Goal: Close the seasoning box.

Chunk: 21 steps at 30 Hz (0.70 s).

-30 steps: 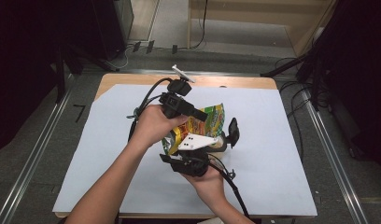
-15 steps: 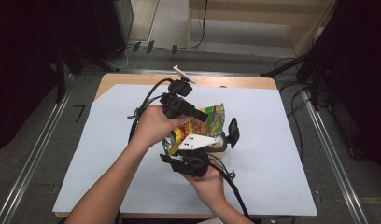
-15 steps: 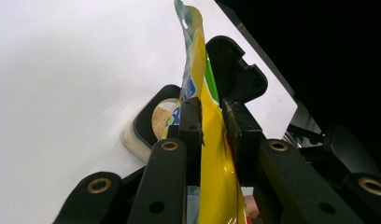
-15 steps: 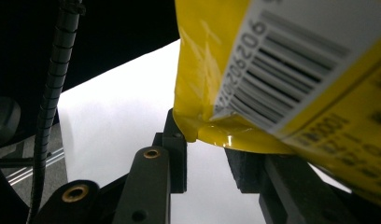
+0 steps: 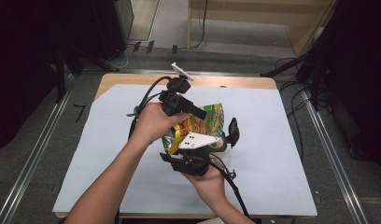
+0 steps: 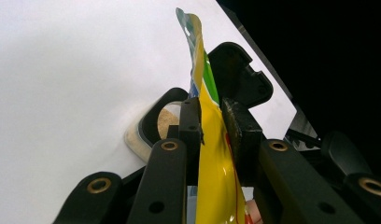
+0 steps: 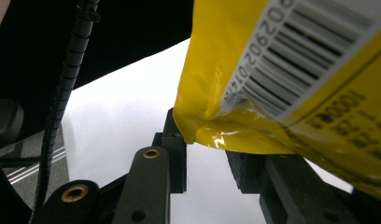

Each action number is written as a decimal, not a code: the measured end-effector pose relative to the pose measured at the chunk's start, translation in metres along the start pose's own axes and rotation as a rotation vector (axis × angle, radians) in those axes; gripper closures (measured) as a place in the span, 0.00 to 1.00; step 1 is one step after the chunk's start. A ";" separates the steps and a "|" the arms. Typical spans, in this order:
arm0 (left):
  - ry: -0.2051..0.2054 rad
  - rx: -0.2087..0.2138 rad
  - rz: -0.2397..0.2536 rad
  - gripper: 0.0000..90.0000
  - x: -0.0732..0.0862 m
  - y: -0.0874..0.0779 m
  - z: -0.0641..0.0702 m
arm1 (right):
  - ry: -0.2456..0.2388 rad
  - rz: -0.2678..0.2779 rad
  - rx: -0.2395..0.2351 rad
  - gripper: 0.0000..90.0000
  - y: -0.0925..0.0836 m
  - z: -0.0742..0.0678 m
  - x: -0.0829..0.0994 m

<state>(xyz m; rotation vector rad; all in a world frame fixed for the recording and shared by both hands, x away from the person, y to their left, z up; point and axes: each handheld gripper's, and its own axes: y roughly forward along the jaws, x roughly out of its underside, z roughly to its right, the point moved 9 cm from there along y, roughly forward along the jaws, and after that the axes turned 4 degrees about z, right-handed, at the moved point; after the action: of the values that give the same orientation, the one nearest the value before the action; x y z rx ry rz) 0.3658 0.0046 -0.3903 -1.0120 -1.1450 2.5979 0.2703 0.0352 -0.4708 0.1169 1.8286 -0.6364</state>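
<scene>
The left tongs [image 6: 212, 126] are clamped on the thin edge of a yellow and green snack bag [image 5: 202, 122], held up over the middle of the white-covered desk [image 5: 282, 140]. The right tongs [image 7: 207, 158] sit under the bag's lower corner; the corner hangs between the jaws, but I cannot tell whether the pads [image 7: 247, 170] press on it. Both hands hold close together

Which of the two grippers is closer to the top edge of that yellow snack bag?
The left. The left gripper is clamped right on the bag's top edge, pads on both sides. The right gripper is at the bag's lower corner, beside the barcode.
</scene>
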 end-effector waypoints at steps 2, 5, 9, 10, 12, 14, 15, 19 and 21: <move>-0.001 0.001 0.001 0.87 0.000 0.000 0.001 | -0.002 0.001 0.001 0.80 0.000 0.000 0.000; 0.001 0.002 -0.002 0.87 -0.002 0.000 0.001 | 0.000 0.005 0.000 0.80 -0.001 0.000 -0.001; -0.013 0.006 -0.003 0.87 -0.004 0.000 -0.001 | -0.003 0.010 -0.001 0.80 -0.002 0.000 -0.003; -0.018 0.006 0.000 0.87 -0.004 0.000 0.000 | -0.005 0.010 0.001 0.80 -0.002 0.000 -0.004; -0.017 0.003 -0.003 0.87 -0.004 -0.001 0.000 | -0.006 0.011 0.002 0.80 -0.003 0.000 -0.004; -0.016 0.002 -0.005 0.87 -0.005 -0.001 0.000 | -0.007 0.014 0.003 0.80 -0.003 0.000 -0.005; -0.014 0.003 -0.007 0.87 -0.005 -0.001 0.000 | -0.004 0.016 0.003 0.80 -0.003 0.000 -0.005; -0.011 -0.003 -0.011 0.87 -0.006 -0.002 0.001 | -0.002 0.023 -0.001 0.80 -0.004 -0.001 -0.007; -0.006 -0.009 -0.009 0.87 -0.006 -0.003 0.002 | -0.004 0.024 0.000 0.80 -0.004 -0.001 -0.008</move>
<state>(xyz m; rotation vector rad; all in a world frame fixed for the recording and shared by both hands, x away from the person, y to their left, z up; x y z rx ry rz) 0.3692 0.0030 -0.3841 -0.9985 -1.1604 2.5930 0.2706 0.0338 -0.4622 0.1379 1.8212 -0.6192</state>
